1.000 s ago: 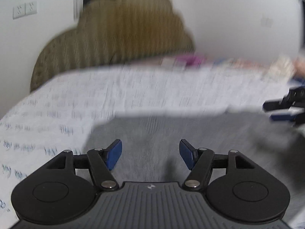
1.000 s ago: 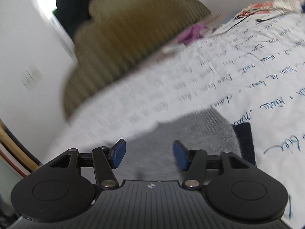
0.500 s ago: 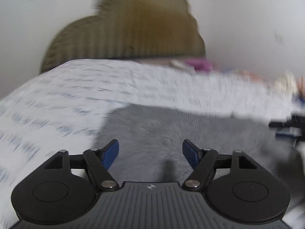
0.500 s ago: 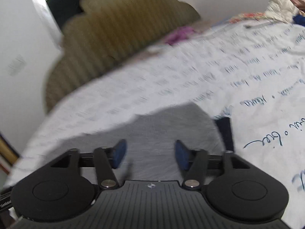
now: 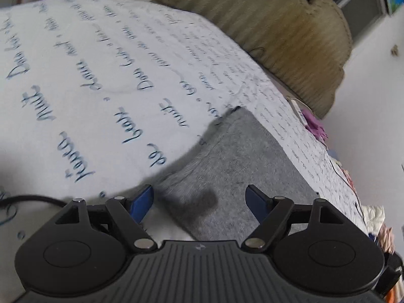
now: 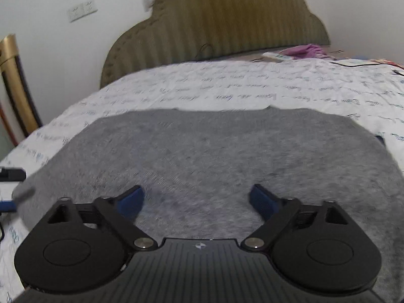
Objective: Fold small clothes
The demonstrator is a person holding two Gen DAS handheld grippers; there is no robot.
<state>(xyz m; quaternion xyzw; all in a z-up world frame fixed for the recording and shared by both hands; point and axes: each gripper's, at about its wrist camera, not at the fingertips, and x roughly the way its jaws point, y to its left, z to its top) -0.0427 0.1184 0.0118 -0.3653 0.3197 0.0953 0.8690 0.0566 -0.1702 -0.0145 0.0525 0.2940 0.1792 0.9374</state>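
Two grippers over one grey garment (image 6: 207,156) lying flat on the script-print bed sheet (image 5: 101,80), near the headboard (image 6: 217,25) end; left gripper (image 5: 200,199) jaws spread wide at its corner, empty; right gripper (image 6: 197,199) jaws wide too, nothing held

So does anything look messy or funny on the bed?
Nothing much. The grey cloth lies flat on the written-on sheet, both claws open above it. Only a purple cloth sits bunched by the headboard.
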